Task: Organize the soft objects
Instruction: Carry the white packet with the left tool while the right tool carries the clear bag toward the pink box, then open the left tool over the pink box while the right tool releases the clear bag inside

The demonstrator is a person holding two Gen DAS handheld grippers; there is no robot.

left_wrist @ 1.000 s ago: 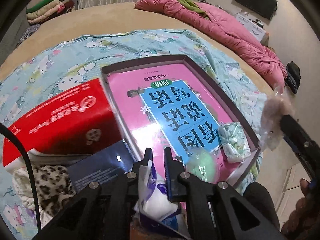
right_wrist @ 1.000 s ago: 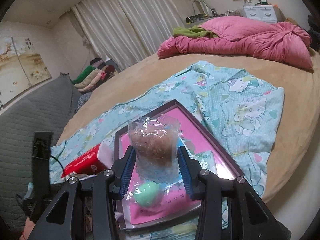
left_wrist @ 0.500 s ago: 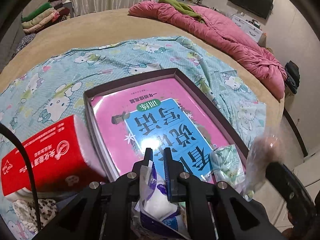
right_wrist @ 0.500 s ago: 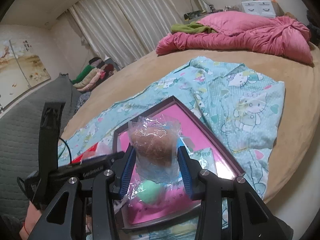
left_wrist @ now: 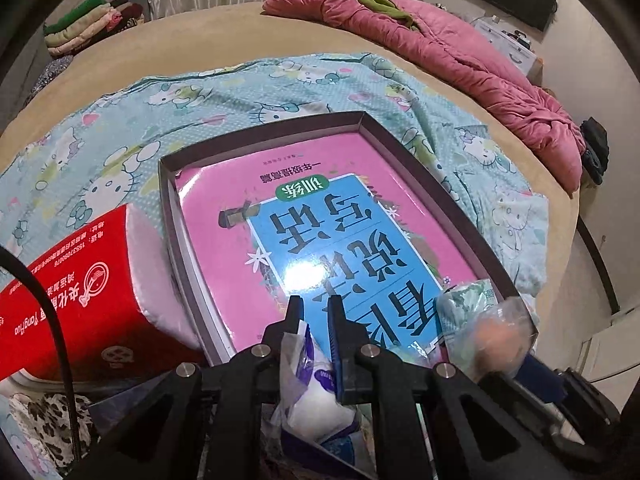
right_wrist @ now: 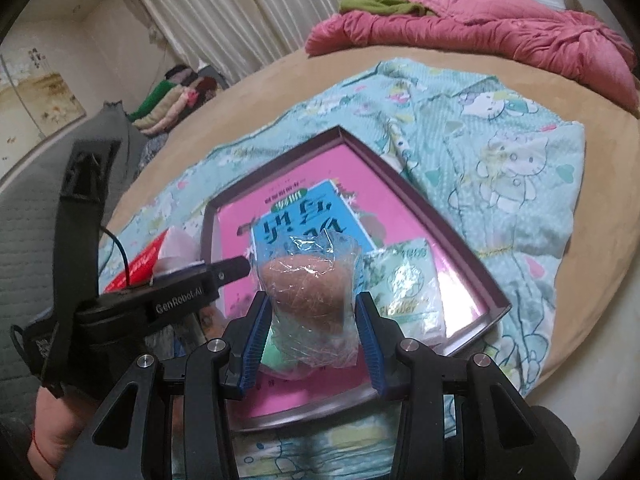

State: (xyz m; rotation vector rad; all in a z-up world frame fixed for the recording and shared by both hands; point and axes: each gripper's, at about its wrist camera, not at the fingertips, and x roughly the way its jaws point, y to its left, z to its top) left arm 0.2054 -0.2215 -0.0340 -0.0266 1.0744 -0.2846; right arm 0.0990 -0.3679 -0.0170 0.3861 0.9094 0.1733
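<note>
- The left gripper (left_wrist: 314,312) hangs over the near edge of a shallow box (left_wrist: 448,184), its jaws nearly closed on a white and purple plastic packet (left_wrist: 308,384) pinched between them.
- The right gripper (right_wrist: 310,316) has its jaws partly open, pressed on either side of a brown puff in a clear bag (right_wrist: 306,288), held above the near end of the box.
- From the left wrist view the same bag (left_wrist: 496,340) shows blurred at the lower right, just beside a green printed packet (left_wrist: 468,300) lying in the box's near right corner.
- A pink and blue book (left_wrist: 320,220) covers the box floor.
- Something pale green (right_wrist: 276,356) peeks out below the bagged puff; it is too hidden to make out.
- A red tissue pack (left_wrist: 80,296) lies against the box's left wall.
- Leopard-print cloth (left_wrist: 44,428) sits below the tissue pack.
- The box rests on a blue cartoon-cat sheet (right_wrist: 500,140) spread over the tan bed (left_wrist: 224,28).
- A pink quilt (right_wrist: 480,28) is heaped at the far edge, well apart.
- Folded clothes (left_wrist: 92,20) are stacked at the far left.
</note>
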